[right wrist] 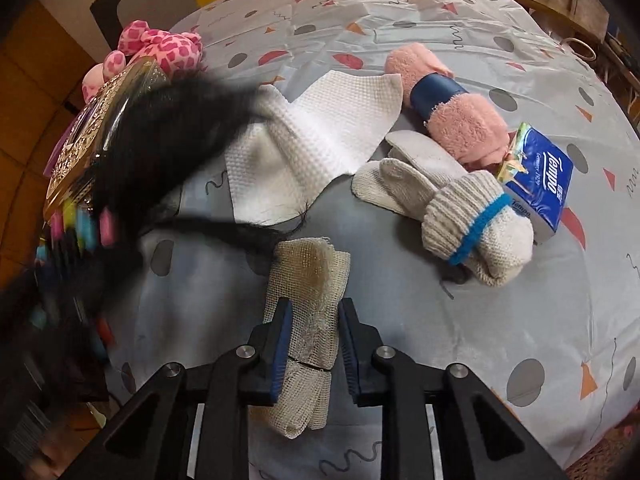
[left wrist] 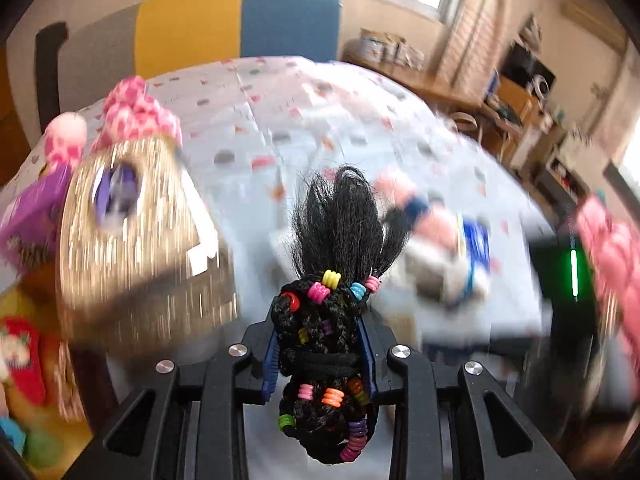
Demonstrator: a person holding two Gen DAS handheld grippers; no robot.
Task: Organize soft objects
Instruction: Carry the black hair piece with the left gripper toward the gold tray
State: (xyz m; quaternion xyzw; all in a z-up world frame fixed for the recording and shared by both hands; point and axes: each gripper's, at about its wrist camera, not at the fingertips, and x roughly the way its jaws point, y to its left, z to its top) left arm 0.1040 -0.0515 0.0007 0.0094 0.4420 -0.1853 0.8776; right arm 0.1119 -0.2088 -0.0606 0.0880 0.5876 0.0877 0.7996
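Observation:
My left gripper [left wrist: 320,360] is shut on a black braided hairpiece [left wrist: 336,240] strung with coloured beads, and holds it above the table. Its loose hair stands up past the fingertips. The same hairpiece shows as a dark blur at the left of the right wrist view [right wrist: 160,140]. My right gripper [right wrist: 314,312] points down at the table. Its blue pads pinch a rolled beige mesh cloth [right wrist: 308,280] that lies on the patterned tablecloth [right wrist: 400,320].
A gold glittery container [left wrist: 132,240] and a pink spotted plush toy [right wrist: 160,46] stand at the table's left edge. A white waffle cloth [right wrist: 320,132], pink socks [right wrist: 452,108], beige knit gloves [right wrist: 460,208] and a blue tissue pack [right wrist: 540,184] lie beyond the right gripper.

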